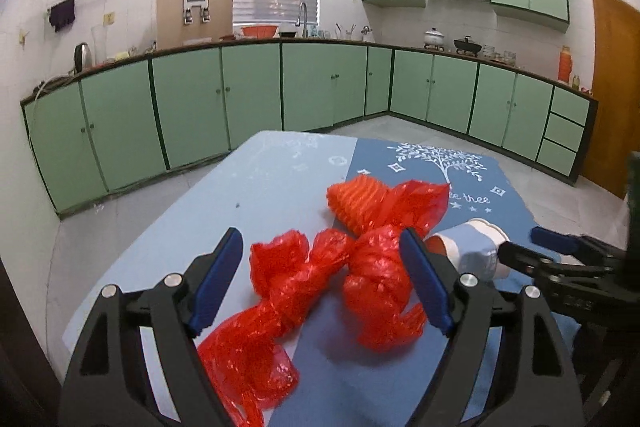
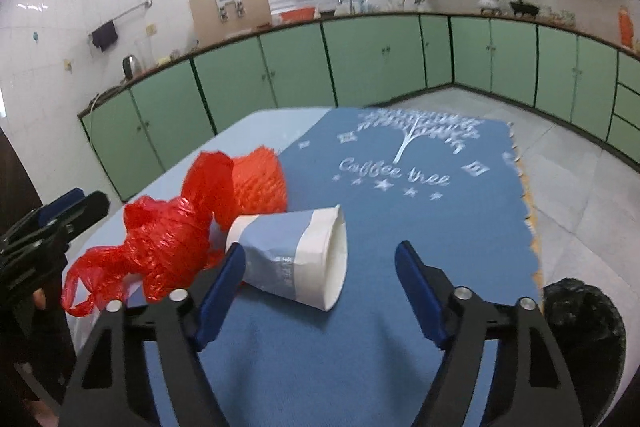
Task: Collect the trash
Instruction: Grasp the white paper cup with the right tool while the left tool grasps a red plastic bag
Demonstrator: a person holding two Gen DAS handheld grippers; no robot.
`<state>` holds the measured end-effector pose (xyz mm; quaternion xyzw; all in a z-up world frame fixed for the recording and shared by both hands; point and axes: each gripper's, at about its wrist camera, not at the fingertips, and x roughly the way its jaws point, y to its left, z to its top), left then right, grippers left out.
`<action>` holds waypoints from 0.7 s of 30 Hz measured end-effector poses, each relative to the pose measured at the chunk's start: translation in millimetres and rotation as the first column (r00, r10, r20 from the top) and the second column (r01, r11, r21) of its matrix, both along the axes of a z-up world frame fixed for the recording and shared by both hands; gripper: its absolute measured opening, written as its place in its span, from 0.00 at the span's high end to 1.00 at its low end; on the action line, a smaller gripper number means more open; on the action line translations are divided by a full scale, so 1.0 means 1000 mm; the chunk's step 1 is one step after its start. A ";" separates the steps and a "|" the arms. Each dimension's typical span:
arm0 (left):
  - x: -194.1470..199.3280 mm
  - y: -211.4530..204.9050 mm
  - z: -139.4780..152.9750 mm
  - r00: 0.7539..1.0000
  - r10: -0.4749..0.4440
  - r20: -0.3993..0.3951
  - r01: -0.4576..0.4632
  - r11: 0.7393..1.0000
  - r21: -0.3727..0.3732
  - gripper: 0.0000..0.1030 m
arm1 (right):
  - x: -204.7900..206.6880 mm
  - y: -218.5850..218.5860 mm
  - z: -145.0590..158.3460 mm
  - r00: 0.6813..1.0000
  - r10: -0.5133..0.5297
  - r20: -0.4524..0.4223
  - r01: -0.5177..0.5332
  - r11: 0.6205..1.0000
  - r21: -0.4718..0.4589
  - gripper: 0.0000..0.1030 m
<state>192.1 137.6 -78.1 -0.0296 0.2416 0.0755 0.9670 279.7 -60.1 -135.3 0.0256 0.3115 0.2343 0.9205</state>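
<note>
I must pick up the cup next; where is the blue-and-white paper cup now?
The blue-and-white paper cup lies on its side on the blue cloth, just right of the crumpled red plastic bag.

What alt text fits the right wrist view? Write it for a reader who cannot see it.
The open right hand-held gripper hovers over a blue table mat, its fingers either side of a tipped-over paper cup. A crumpled red plastic bag lies left of the cup, a black-lined bin sits lower right, and green kitchen cabinets line the background.
</note>
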 end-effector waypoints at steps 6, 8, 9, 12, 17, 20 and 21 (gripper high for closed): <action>0.002 0.000 -0.011 1.000 -0.014 -0.024 0.013 0.999 -0.030 0.24 | 0.019 0.009 -0.013 0.993 0.066 -0.101 -0.063 0.998 0.030 0.55; 0.003 -0.003 -0.013 0.999 -0.023 -0.031 0.022 0.999 -0.035 0.24 | 0.020 0.015 -0.015 0.989 0.100 -0.113 -0.097 0.995 0.032 0.63; 0.002 -0.004 -0.015 0.999 -0.027 -0.034 0.025 0.999 -0.035 0.24 | 0.018 0.018 -0.015 0.987 0.116 -0.113 -0.114 0.993 0.030 0.70; 0.003 -0.011 -0.020 0.998 -0.036 -0.048 0.035 0.999 -0.034 0.24 | 0.012 0.021 -0.013 0.982 0.158 -0.105 -0.154 0.987 0.042 0.83; 0.006 -0.020 -0.025 0.997 -0.048 -0.062 0.046 0.998 -0.032 0.24 | -0.001 0.011 -0.003 0.984 0.167 -0.064 -0.164 0.985 0.047 0.97; 0.008 -0.025 -0.026 0.996 -0.062 -0.064 0.059 0.998 -0.037 0.24 | -0.005 -0.008 0.007 0.991 0.128 -0.045 -0.124 0.989 0.077 0.97; 0.009 -0.028 -0.027 0.996 -0.067 -0.066 0.065 0.997 -0.036 0.24 | -0.007 -0.013 0.009 0.992 0.116 -0.039 -0.113 0.990 0.080 0.97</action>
